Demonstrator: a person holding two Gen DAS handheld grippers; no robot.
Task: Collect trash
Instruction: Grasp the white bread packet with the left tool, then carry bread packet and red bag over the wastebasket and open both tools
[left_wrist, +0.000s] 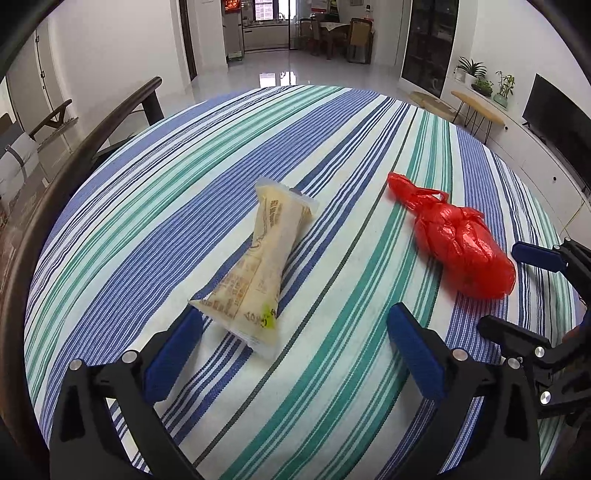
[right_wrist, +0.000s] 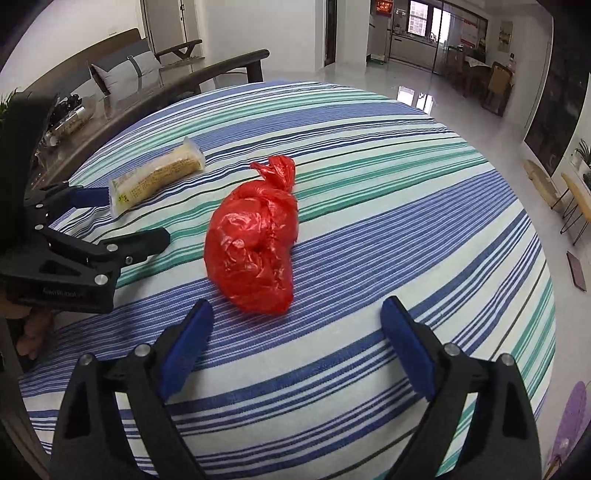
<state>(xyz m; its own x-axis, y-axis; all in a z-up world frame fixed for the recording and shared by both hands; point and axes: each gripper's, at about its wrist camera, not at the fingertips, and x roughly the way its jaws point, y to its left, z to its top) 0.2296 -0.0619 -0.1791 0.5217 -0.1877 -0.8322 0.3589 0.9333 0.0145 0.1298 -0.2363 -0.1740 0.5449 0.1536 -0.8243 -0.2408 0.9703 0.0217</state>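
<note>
Striped tablecloth (left_wrist: 332, 369) bearing two trash items: wrapper (left_wrist: 258, 258) lying flat before left gripper (left_wrist: 295, 321), knotted red bag (right_wrist: 255, 243) before right gripper (right_wrist: 299, 314); both jaws spread wide, empty, apparently lined up for pickup.

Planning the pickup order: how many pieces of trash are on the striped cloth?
2: a yellow wrapper ahead of the left gripper, and a tied red bag ahead of the right gripper.

Bright even daylight, glare on glossy floor (left_wrist: 277, 75), strong fisheye edge warping
</note>
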